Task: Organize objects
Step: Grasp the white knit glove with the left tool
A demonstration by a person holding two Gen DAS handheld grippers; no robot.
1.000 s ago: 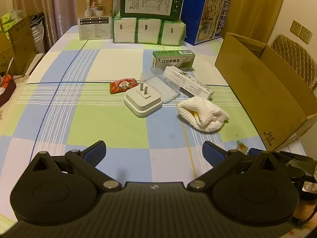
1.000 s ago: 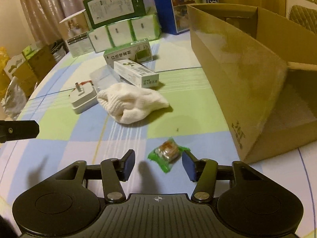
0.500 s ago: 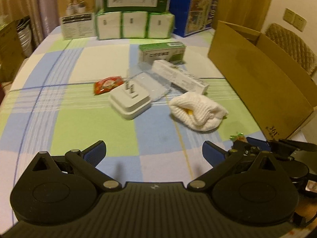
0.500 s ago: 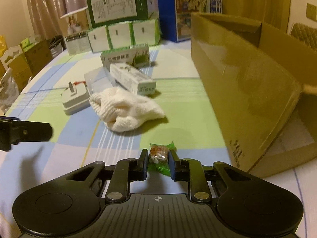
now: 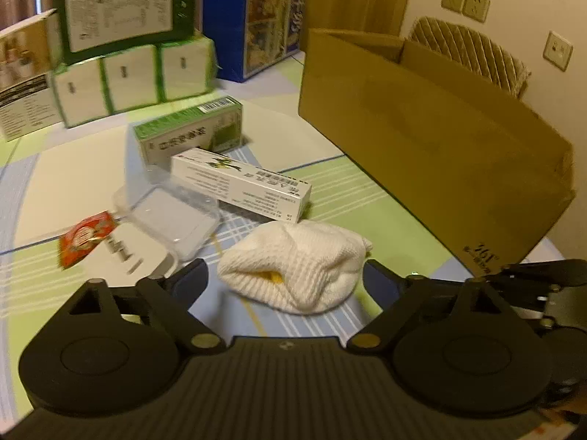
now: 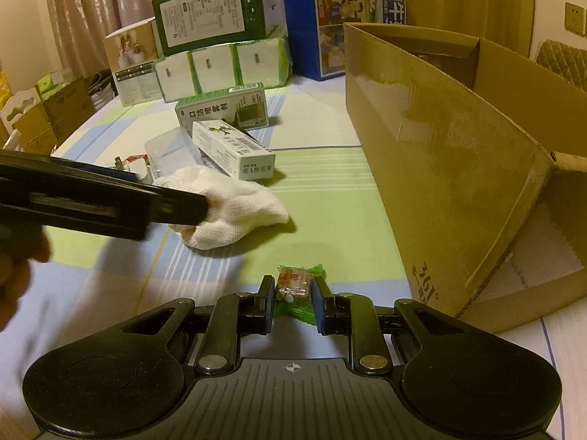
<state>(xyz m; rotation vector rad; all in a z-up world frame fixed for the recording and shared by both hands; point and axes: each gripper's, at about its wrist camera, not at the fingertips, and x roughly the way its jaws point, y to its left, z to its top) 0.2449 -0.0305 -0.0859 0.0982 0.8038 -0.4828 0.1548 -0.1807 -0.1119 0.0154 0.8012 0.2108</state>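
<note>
The right gripper (image 6: 292,295) pinches a green-wrapped candy (image 6: 295,283) between nearly closed fingers just above the checked tabletop (image 6: 330,190) beside the cardboard box (image 6: 451,146), while the left gripper (image 5: 284,280) hangs with fingers spread wide around the white knitted cloth (image 5: 297,260).

Checked tablecloth (image 6: 323,190), green, blue, white. At far edge: three white tissue packs (image 6: 220,68) in row, green box (image 6: 209,13) leaning on top, blue milk carton box (image 6: 341,18) just right, brown product box (image 6: 128,62) left. Curtains (image 6: 102,7) behind. Wall sockets (image 5: 464,2), quilted chair back (image 5: 473,55) at right
</note>
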